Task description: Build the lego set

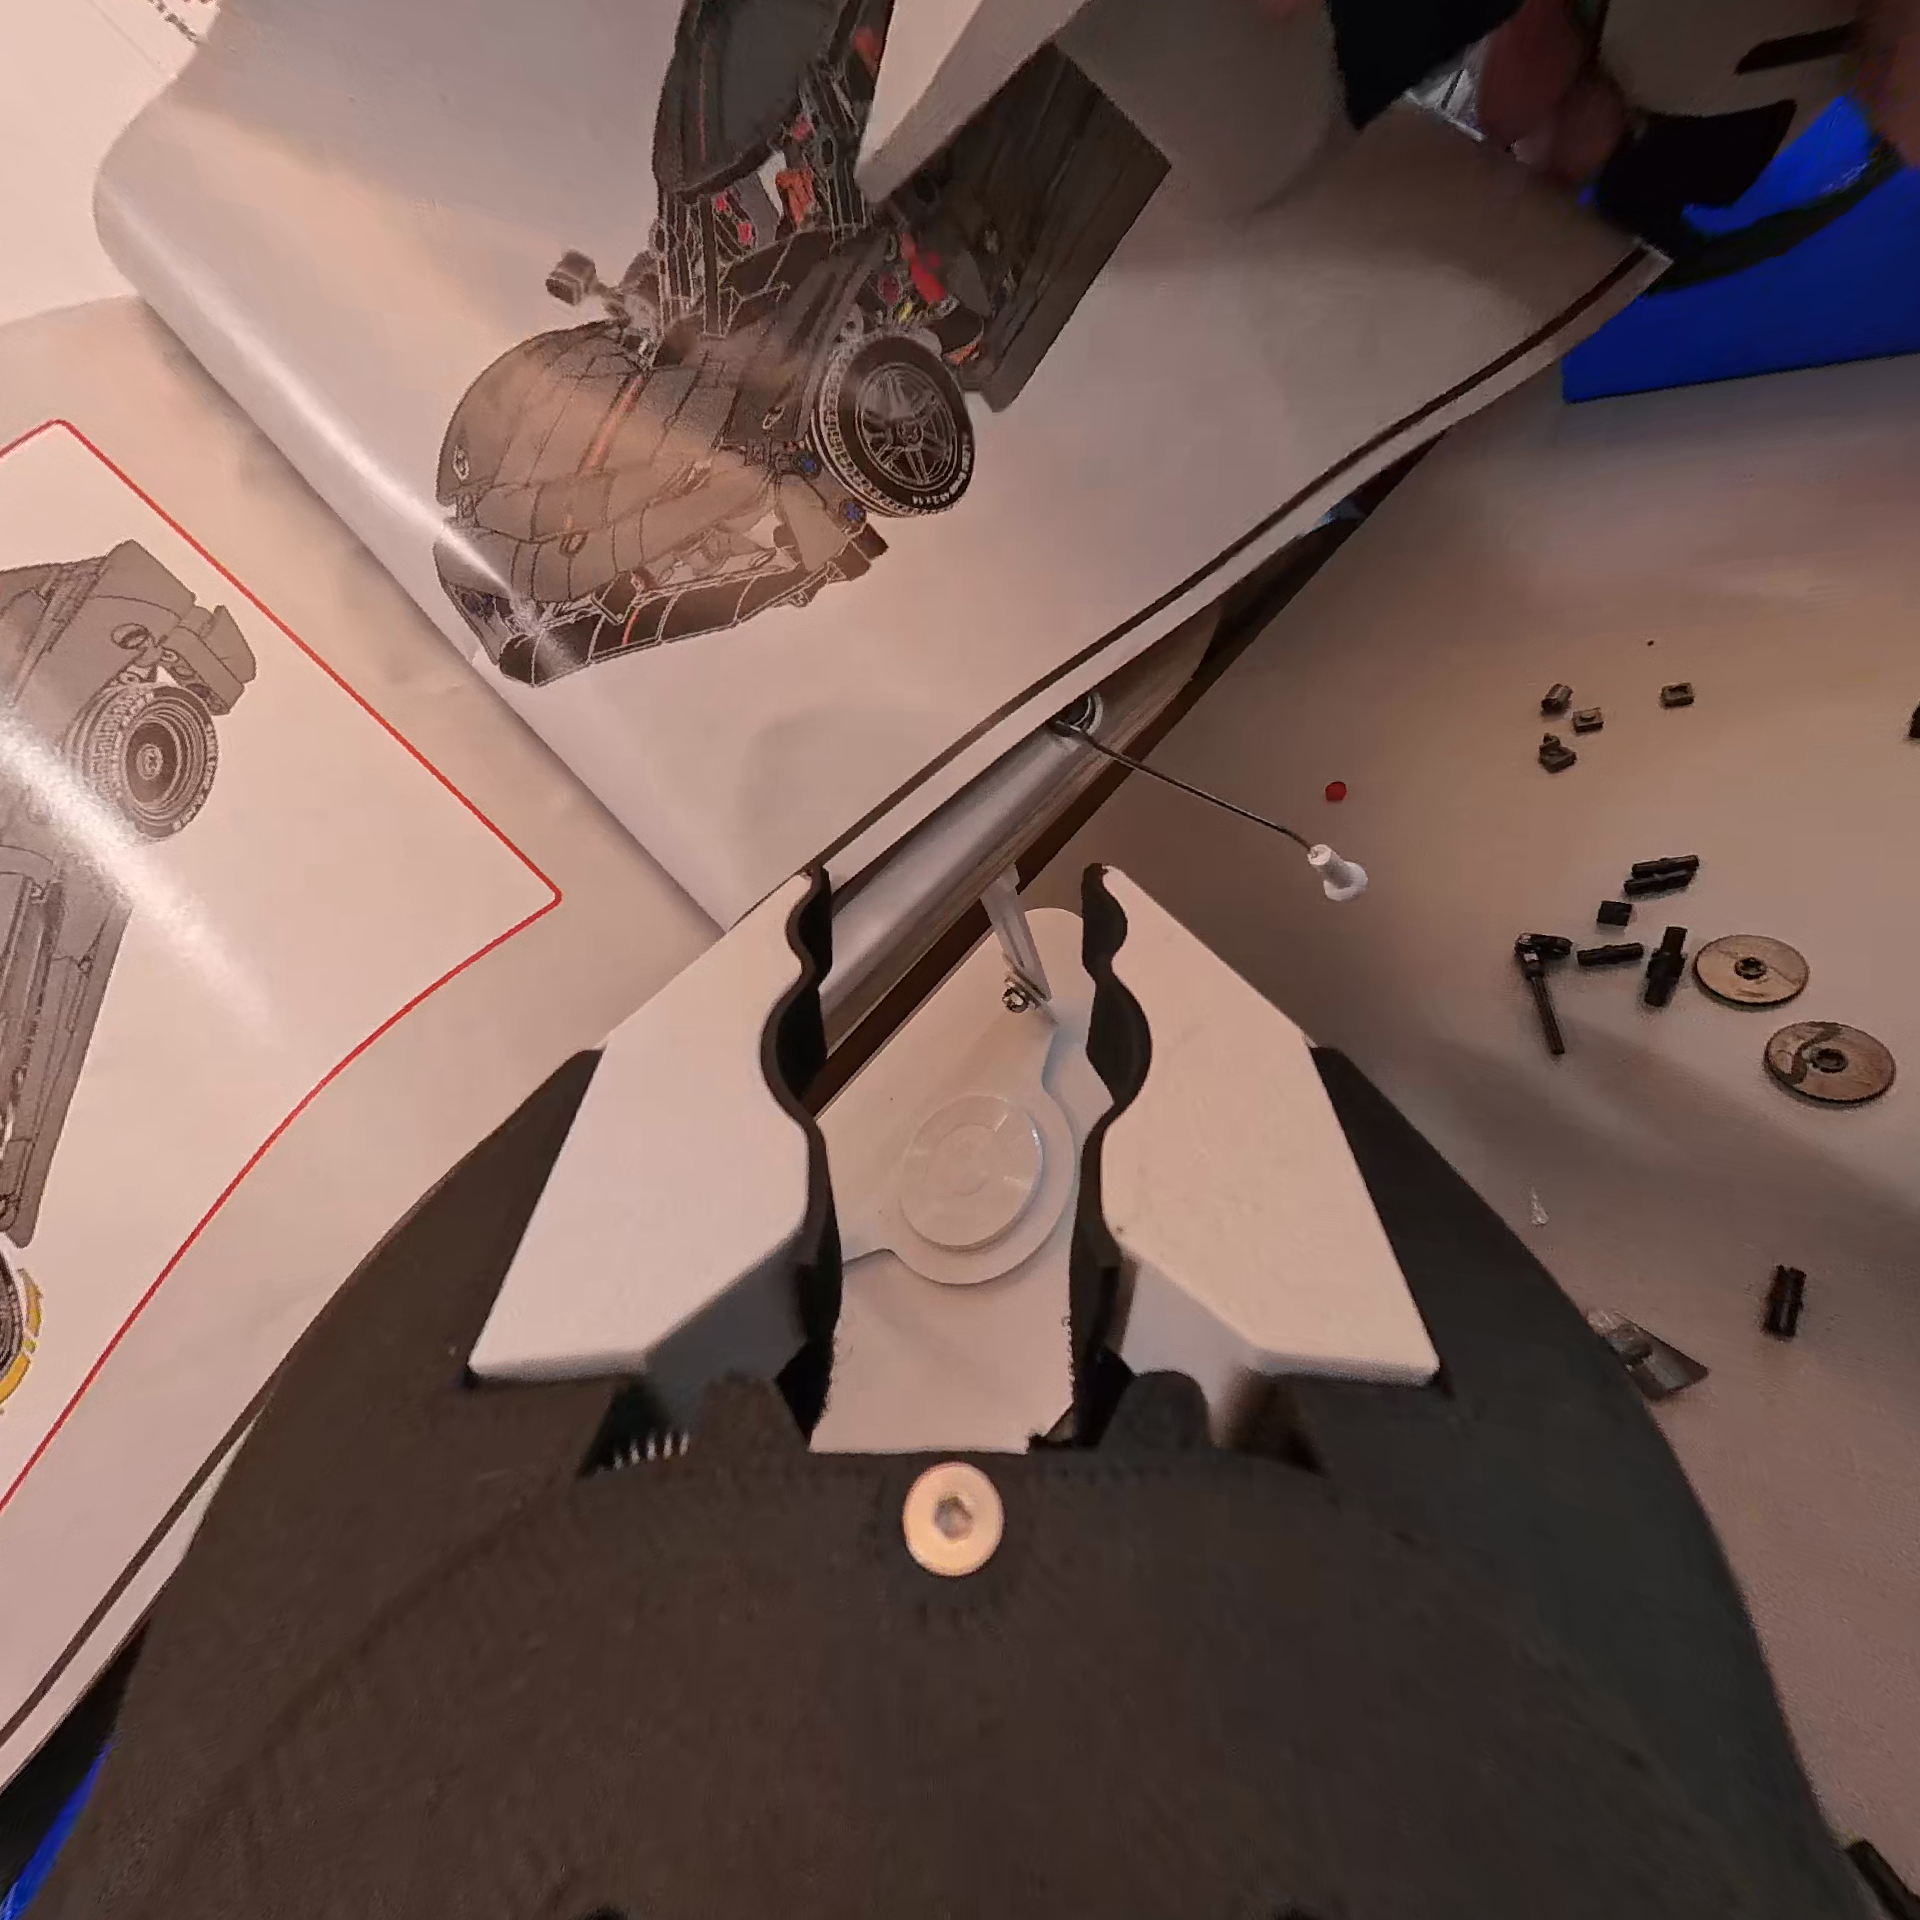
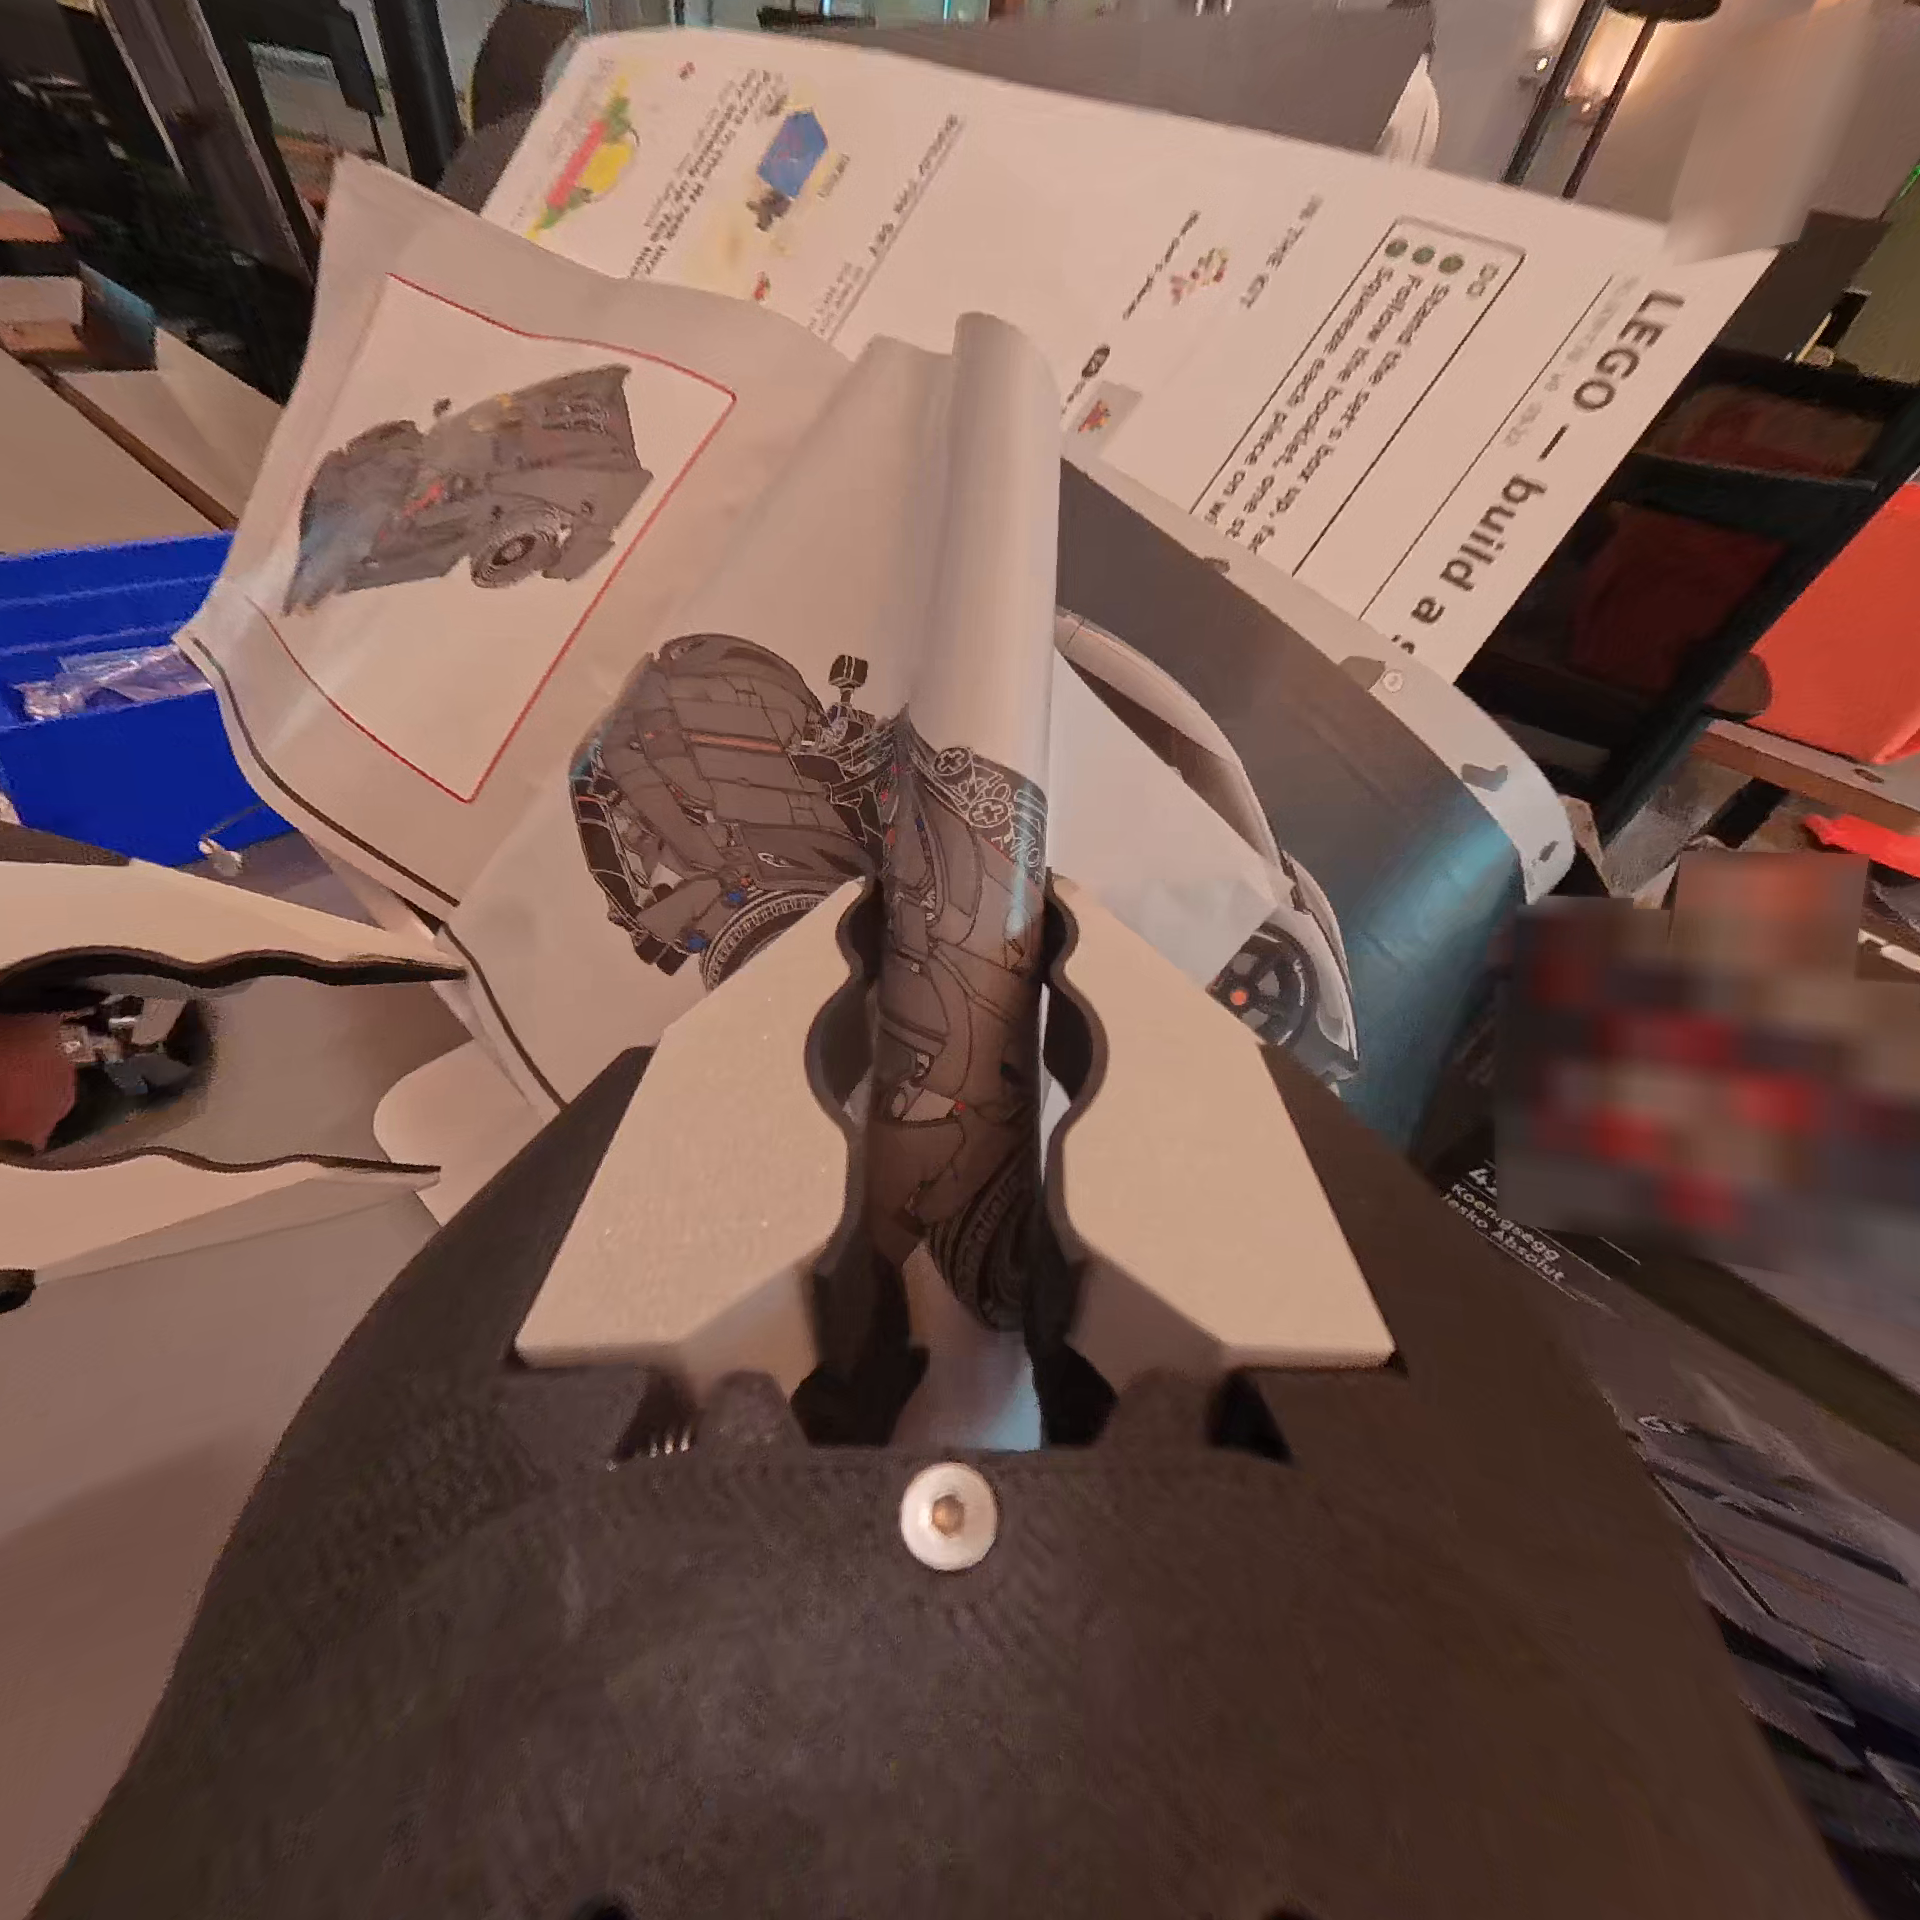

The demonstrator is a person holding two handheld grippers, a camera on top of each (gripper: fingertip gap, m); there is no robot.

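Observation:
The instruction booklet lies open on the table and shows pictures of a dark car. My right gripper is shut on one booklet page. The page is lifted and curls up between the fingers. In the left wrist view this page arches over the booklet, and the right gripper holds it at the top right. My left gripper is open and empty, low over the booklet's near edge. It also shows at the left of the right wrist view. Several small black Lego pieces lie loose at the right.
A white flat part with a round disc lies under the left gripper. A thin black wire with a white tip lies beside it. Two dark discs lie among the pieces. A blue bin, the set's box and a printed sheet stand around. My hands' fingertips stand some 15 centimeters from each other.

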